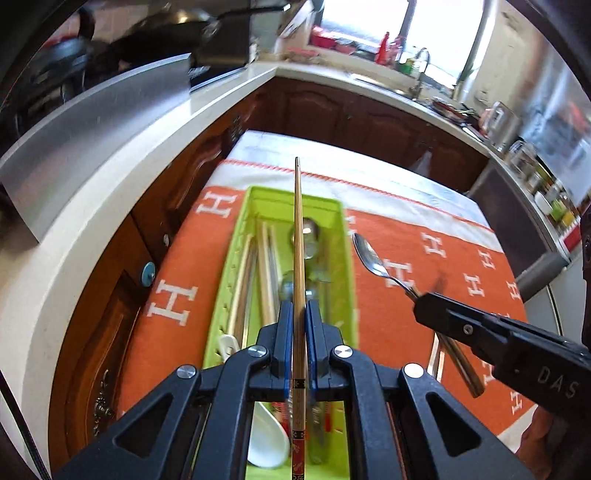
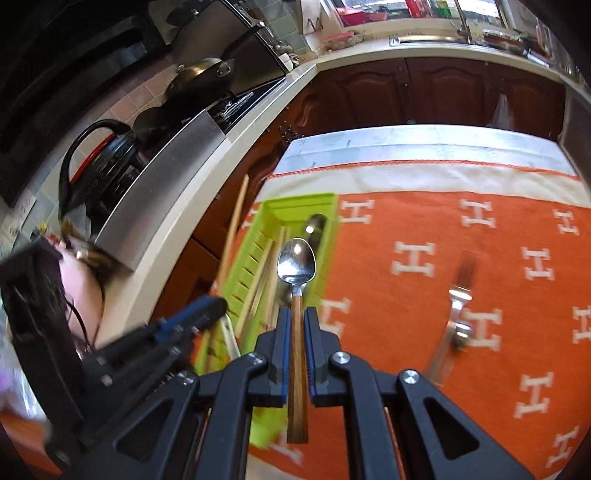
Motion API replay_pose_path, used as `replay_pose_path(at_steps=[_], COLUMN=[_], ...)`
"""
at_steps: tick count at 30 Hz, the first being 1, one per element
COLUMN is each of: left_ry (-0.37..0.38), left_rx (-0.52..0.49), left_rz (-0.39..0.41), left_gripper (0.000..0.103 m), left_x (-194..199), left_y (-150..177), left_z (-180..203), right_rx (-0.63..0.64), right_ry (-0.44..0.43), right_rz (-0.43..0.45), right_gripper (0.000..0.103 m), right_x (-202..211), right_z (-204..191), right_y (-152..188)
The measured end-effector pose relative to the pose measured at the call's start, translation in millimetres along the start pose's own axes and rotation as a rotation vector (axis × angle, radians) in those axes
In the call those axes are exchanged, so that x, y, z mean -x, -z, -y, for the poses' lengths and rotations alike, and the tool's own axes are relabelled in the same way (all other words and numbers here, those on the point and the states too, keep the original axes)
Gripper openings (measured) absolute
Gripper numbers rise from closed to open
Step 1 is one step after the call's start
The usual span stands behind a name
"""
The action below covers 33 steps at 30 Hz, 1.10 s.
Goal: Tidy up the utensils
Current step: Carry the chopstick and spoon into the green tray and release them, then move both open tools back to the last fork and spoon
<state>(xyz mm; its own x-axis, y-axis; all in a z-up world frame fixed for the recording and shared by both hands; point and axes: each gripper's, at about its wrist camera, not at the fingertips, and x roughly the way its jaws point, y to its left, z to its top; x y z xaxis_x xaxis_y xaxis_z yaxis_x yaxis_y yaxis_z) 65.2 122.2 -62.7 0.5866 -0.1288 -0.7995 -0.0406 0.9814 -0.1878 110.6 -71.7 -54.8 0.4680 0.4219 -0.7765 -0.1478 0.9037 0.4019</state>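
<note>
The green tray (image 1: 334, 236) lies on an orange cloth (image 1: 443, 258) printed with white H letters, and everything else can be placed from it. Inside the tray, chopsticks (image 1: 264, 266) fill the slotted left side, metal spoons (image 1: 308, 236) lie in the middle lane, and a white ceramic spoon (image 1: 267, 439) sits at the near end. Above the tray, the left gripper (image 1: 297, 308) is clenched on a single bamboo chopstick (image 1: 297, 229), which runs straight along the tray's length and hides part of the spoons below it. Just right of the tray, the right gripper (image 2: 297, 314) is clamped on the wooden handle of a spoon (image 2: 296, 260); in the right wrist view its steel bowl hangs over the tray's middle lane, covering the utensils beneath. On the cloth well to the right of the tray lies a fork (image 2: 456, 317), blurred, tines pointing away. In the left wrist view, more utensils (image 1: 458, 358) rest on the cloth to the tray's right, half hidden under the right gripper's body. Left of the tray, past the cloth's edge, stand brown wooden cabinets (image 1: 110, 332) under a white counter (image 1: 110, 177). On that counter sit a steel panel (image 2: 166, 184), a black kettle (image 2: 99, 162) and dark pans (image 2: 199, 77). Beyond the tray's far end the cloth's pale border meets more cabinets, with a sink tap (image 1: 421, 70) and a bright window (image 1: 443, 26) above them.
</note>
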Motion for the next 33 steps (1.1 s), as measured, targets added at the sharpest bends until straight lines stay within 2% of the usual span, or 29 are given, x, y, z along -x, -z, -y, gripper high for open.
replay_pose_path(at_steps=[8, 10, 12, 16, 18, 22, 24, 26, 33], left_ry=[-0.029, -0.039, -0.052, -0.064, -0.077, -0.103, -0.122, -0.134, -0.134], left_rx=[0.014, 0.0, 0.0, 0.002, -0.007, -0.031, -0.032, -0.022, 0.003], left_rz=[-0.064, -0.057, -0.044, -0.029, -0.013, 0.018, 0.026, 0.034, 0.034], left_gripper=[0.005, 0.014, 0.03, 0.04, 0.056, 0.068, 0.082, 0.086, 0.087], left_x=[-34.3, -34.7, -32.8, -24.4, -18.4, -5.4, -0.4, 5.0, 14.7], left_y=[7.2, 8.5, 8.7, 8.0, 8.3, 10.3, 10.7, 11.3, 13.1], left_z=[-19.3, -19.6, -19.8, -21.8, -21.6, -18.5, -17.6, -18.6, -17.4], right_rx=[-0.079, -0.085, -0.085, -0.072, -0.065, -0.055, -0.058, -0.054, -0.037], right_ry=[0.003, -0.003, 0.004, 0.006, 0.004, 0.015, 0.015, 0.022, 0.037], right_rz=[-0.139, -0.178, -0.189, -0.155, -0.136, -0.109, -0.094, -0.071, -0.006], right_gripper=[0.008, 0.01, 0.01, 0.01, 0.009, 0.009, 0.009, 0.009, 0.009], right_x=[-57.0, -62.1, -62.7, -51.7, -44.5, -37.9, -33.6, -27.5, -2.9], right_z=[-6.7, -5.6, -4.7, -3.6, -1.9, 1.7, 4.0, 5.5, 14.5], right_y=[6.3, 8.5, 9.5, 10.2, 9.8, 7.8, 6.4, 5.0, 3.4])
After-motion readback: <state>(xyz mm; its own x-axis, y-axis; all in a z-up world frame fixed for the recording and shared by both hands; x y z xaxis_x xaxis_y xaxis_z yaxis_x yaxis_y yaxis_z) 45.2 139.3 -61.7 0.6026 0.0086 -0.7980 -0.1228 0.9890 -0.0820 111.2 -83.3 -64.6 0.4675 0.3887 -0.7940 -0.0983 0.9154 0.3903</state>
